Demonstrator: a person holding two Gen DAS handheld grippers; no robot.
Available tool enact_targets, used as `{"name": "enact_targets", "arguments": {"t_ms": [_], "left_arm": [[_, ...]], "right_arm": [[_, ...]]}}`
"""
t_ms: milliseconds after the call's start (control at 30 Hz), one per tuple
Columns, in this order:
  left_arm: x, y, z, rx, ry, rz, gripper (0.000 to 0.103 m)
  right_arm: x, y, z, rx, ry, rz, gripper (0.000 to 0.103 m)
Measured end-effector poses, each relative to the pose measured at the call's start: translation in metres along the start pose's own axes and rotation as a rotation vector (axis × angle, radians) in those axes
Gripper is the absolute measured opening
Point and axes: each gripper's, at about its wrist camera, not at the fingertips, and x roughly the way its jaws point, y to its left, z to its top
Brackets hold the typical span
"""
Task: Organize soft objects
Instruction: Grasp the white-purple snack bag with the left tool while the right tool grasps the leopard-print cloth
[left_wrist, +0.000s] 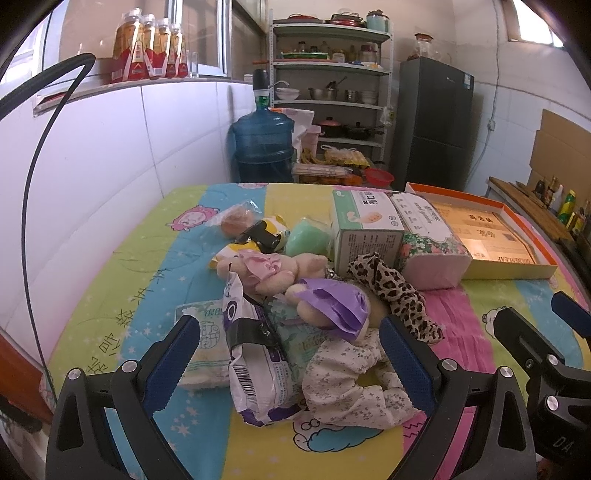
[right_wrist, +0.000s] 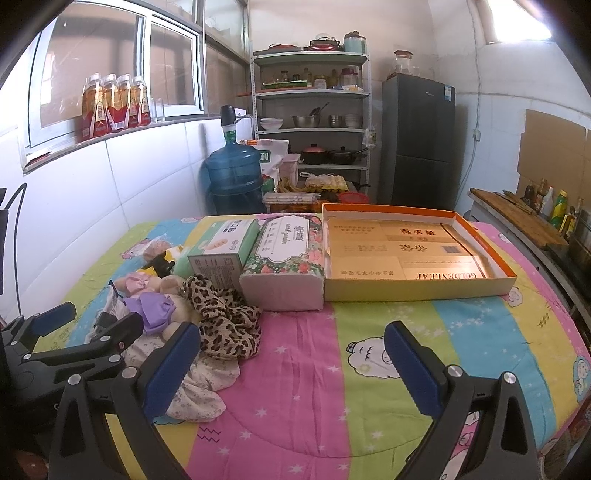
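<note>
In the left wrist view, we held the left gripper (left_wrist: 288, 354) low over the near part of the pile, its blue-padded jaws spread wide and clasping nothing. Between them lay a crinkly white snack bag (left_wrist: 255, 373), its long axis running near to far, and a soft floral cloth (left_wrist: 354, 384) bunched to its right. Just beyond sat a plush toy with a purple bow (left_wrist: 332, 306) and another with a pink bow (left_wrist: 266, 267), lying across from left to right. A leopard-print scarf (left_wrist: 391, 288) trailed from far left to near right, ending beside the right finger. The right gripper (left_wrist: 554, 332) showed at the right edge.

In the right wrist view, our right gripper (right_wrist: 291, 354) hovered over the bare striped quilt (right_wrist: 369, 369), jaws wide apart and empty. The scarf lay crumpled by its left finger. Farther off, a floral tissue pack (right_wrist: 284, 266) stood between a green carton (right_wrist: 225, 247) and a shallow orange-rimmed box (right_wrist: 417, 254), all pointing near to far.
</note>
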Motion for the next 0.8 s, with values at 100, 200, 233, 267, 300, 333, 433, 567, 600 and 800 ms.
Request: {"name": "enact_targets", "arguments": {"t_ms": [100, 200, 233, 267, 300, 333, 433, 567, 600, 800], "left_arm": [[0.002, 0.002, -0.001, -0.001, 0.003, 0.005, 0.098], [0.003, 0.005, -0.002, -0.006, 0.007, 0.007, 0.098], [0.004, 0.006, -0.002, -0.008, 0.009, 0.008, 0.098], [0.004, 0.006, -0.002, -0.009, 0.01, 0.01, 0.098], [0.005, 0.007, -0.002, -0.011, 0.01, 0.011, 0.098], [0.005, 0.008, -0.002, -0.013, 0.011, 0.013, 0.098], [0.008, 0.011, -0.002, -0.014, 0.015, 0.014, 0.098], [0.009, 0.02, -0.004, -0.011, 0.009, 0.019, 0.098], [0.009, 0.024, -0.005, -0.011, 0.006, 0.017, 0.098], [0.013, 0.053, -0.022, -0.047, 0.037, 0.013, 0.098]], "right_arm": [[0.001, -0.001, 0.0, 0.002, 0.007, 0.006, 0.101], [0.003, -0.002, 0.0, 0.006, 0.015, 0.014, 0.101], [0.004, -0.001, 0.0, 0.006, 0.017, 0.015, 0.101], [0.004, -0.001, 0.0, 0.005, 0.019, 0.016, 0.101], [0.005, -0.001, -0.001, 0.004, 0.02, 0.017, 0.101], [0.005, -0.001, 0.0, 0.004, 0.021, 0.017, 0.101], [0.007, -0.001, 0.0, 0.004, 0.026, 0.019, 0.101], [0.011, 0.001, -0.002, 0.0, 0.037, 0.031, 0.101], [0.012, 0.002, -0.002, -0.002, 0.04, 0.039, 0.101], [0.022, 0.005, -0.01, -0.009, 0.08, 0.118, 0.101]]}}
